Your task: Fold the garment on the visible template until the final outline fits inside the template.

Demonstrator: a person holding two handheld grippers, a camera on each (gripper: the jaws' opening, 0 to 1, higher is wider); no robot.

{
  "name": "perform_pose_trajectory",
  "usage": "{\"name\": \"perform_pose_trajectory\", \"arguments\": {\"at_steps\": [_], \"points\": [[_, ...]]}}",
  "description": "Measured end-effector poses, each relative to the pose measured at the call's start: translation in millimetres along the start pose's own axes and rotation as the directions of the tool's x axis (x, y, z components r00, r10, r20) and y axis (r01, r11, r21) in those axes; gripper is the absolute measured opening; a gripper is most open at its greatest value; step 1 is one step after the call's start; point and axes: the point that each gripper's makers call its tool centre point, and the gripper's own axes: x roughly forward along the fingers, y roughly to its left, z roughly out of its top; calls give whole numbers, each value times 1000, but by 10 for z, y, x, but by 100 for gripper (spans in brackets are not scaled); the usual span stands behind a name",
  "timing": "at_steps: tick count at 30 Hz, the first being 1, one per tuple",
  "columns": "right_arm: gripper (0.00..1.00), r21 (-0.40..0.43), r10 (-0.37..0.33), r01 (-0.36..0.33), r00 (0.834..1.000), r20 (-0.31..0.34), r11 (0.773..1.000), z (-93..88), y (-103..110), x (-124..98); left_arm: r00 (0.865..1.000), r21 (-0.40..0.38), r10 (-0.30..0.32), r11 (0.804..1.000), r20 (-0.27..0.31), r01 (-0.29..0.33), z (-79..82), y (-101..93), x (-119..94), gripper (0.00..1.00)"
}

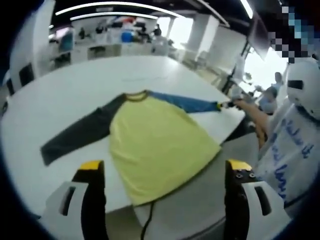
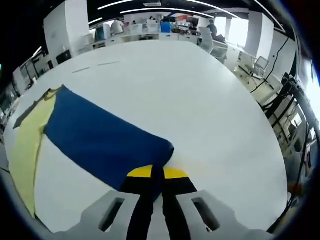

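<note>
A long-sleeved shirt lies flat on the white table (image 1: 60, 90). Its body is yellow (image 1: 155, 145), one sleeve is dark grey (image 1: 80, 132) and the other is blue (image 1: 182, 102). My left gripper (image 1: 165, 167) hangs over the near table edge in front of the shirt's hem, open, with nothing between its widely spread jaws. My right gripper (image 2: 155, 174) is shut on the cuff of the blue sleeve (image 2: 100, 137), which stretches away to the yellow body (image 2: 25, 150). In the left gripper view the right gripper (image 1: 225, 105) sits at the end of the blue sleeve.
A person in a white printed shirt (image 1: 292, 150) stands at the table's right side, forearm (image 1: 252, 117) reaching to the sleeve. Faint short marks (image 2: 95, 66) lie on the table beyond the shirt. Desks and chairs (image 2: 215, 47) stand past the table's far edge.
</note>
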Motion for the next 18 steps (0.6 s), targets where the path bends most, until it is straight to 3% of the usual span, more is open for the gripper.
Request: {"name": "perform_pose_trajectory", "arguments": {"at_steps": [7,18], "points": [[2,-49,-41,41,999,-15,998,56,43,-58,1000,14,-13,1000,-15,13,-51,-14,-14,98],[2,-49,-46,48,998,47,998,357,200,-302,998,20,-52,998,25,51,-76,14,-69,98]]}}
